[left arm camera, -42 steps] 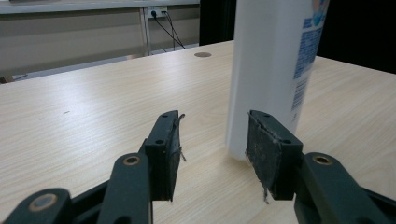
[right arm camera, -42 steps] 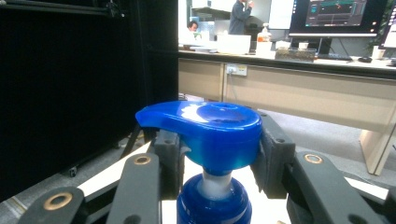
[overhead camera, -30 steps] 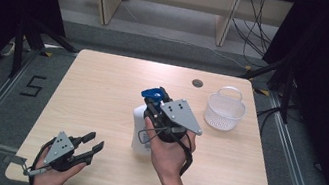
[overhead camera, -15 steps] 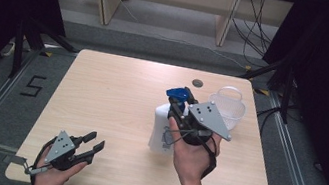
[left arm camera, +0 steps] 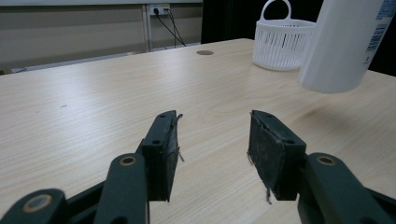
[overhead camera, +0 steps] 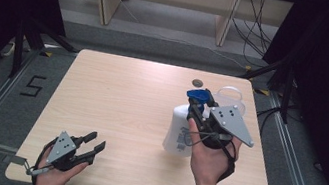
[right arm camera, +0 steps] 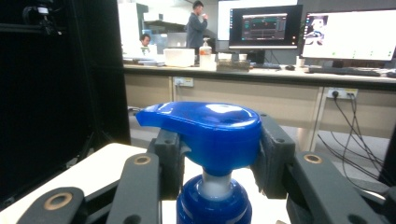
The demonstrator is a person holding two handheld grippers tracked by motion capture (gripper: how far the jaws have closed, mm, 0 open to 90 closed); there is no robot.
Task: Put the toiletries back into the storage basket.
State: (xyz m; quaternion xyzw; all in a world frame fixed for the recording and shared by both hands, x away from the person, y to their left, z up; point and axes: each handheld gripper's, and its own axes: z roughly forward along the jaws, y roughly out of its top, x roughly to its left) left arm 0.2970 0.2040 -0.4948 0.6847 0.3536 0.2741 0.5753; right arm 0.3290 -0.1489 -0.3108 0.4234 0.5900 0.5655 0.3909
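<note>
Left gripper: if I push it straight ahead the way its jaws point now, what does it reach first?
Probably nothing soon: the left gripper, jaws open, points along bare light wooden table. The white plastic bottle hangs off to the right and the white slotted basket sits beyond; depth is uncertain.

white bottle (overhead camera: 177, 132) with blue pump head (right arm camera: 205, 130), white lattice basket (left arm camera: 283, 41), pale wood-grain table (overhead camera: 115, 104), black gripper jaws, grey plates
</note>
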